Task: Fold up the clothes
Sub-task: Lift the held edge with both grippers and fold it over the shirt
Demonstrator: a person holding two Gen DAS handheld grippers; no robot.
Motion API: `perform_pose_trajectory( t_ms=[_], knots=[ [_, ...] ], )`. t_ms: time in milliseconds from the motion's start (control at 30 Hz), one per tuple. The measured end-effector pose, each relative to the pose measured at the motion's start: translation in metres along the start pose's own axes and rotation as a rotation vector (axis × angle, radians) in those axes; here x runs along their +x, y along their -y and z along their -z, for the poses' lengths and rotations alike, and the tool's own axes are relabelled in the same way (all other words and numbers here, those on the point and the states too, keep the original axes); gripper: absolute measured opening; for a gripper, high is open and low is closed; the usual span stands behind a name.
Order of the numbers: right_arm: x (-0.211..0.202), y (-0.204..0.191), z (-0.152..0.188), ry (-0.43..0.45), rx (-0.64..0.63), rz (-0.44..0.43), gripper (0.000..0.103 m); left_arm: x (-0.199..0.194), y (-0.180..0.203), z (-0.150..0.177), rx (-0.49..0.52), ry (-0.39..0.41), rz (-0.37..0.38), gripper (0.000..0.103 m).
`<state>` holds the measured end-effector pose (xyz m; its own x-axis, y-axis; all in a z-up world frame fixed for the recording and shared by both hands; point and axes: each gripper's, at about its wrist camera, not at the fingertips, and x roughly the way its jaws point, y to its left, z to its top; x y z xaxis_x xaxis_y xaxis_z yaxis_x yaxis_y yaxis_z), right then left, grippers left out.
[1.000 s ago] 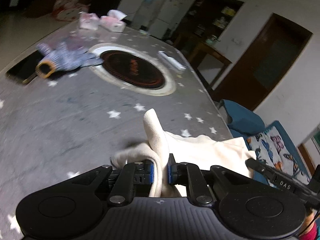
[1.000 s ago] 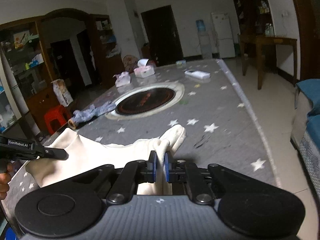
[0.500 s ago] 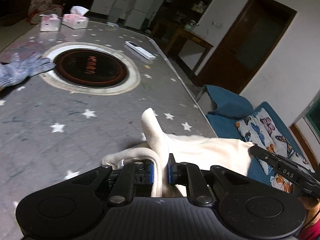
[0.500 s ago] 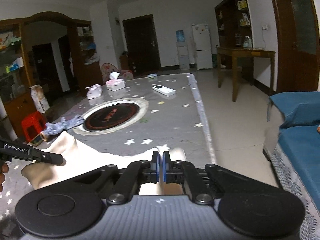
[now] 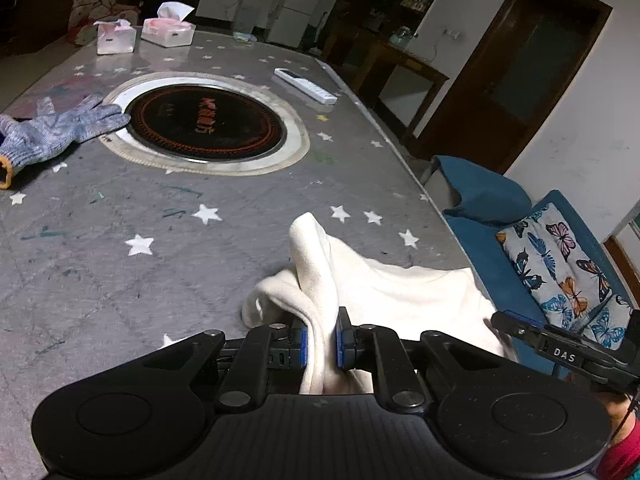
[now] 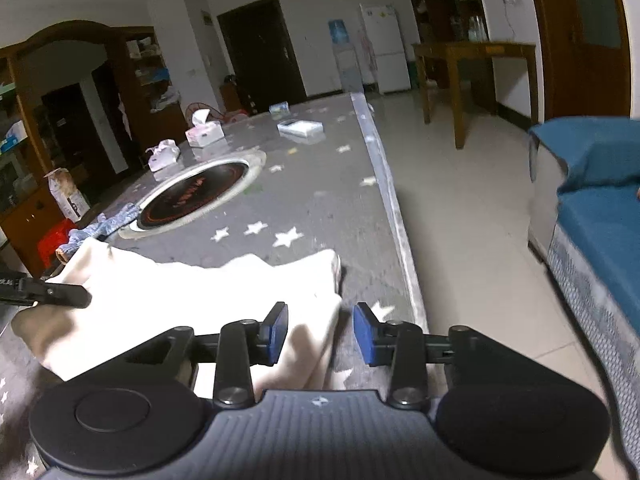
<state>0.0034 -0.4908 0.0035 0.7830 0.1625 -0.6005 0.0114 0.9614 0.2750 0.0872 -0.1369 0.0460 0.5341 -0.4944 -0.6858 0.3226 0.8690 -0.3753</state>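
Note:
A cream garment (image 5: 384,292) lies bunched at the near edge of the grey star-patterned table (image 5: 120,280). My left gripper (image 5: 321,340) is shut on a raised fold of it, the cloth standing up between the blue pads. In the right wrist view the same cream garment (image 6: 192,292) spreads to the left. My right gripper (image 6: 320,332) has its jaws opening; a fold of cloth lies between them against the left pad, clear of the right pad. The other gripper's black finger (image 6: 52,294) shows at the left edge, on the cloth.
A round black hotplate (image 5: 204,124) is set in the table's middle. A blue knit glove (image 5: 52,132) lies left of it. Two tissue boxes (image 5: 168,32) and a white remote (image 5: 306,86) sit farther back. A blue sofa (image 6: 600,216) stands beyond the table's right edge (image 6: 396,216).
My right gripper's jaws have parted and let go of the cloth fold, which has dropped onto the table. Both grippers have shifted toward the table's right edge; the left still pinches its fold.

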Motion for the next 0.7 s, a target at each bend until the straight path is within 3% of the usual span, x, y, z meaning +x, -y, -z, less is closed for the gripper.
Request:
perform_pose_trajectory(
  t_ms=[133, 267, 567, 700],
  knots=[
    [0.012, -0.003, 0.005, -0.024, -0.008, -0.007, 0.034, 0.005, -0.002, 0.0, 0.014, -0.007, -0.012, 0.013],
    [0.016, -0.011, 0.005, -0.013, -0.025, 0.007, 0.008, 0.008, -0.003, 0.0, 0.014, -0.013, -0.017, 0.013],
    [-0.019, -0.013, -0.015, 0.086, -0.092, 0.083, 0.007, 0.014, 0.025, -0.005, 0.06, 0.001, 0.065, 0.013],
    [-0.011, -0.004, -0.012, 0.031, -0.102, 0.155, 0.007, 0.036, 0.029, 0.001, 0.069, -0.068, 0.028, 0.015]
  ],
)
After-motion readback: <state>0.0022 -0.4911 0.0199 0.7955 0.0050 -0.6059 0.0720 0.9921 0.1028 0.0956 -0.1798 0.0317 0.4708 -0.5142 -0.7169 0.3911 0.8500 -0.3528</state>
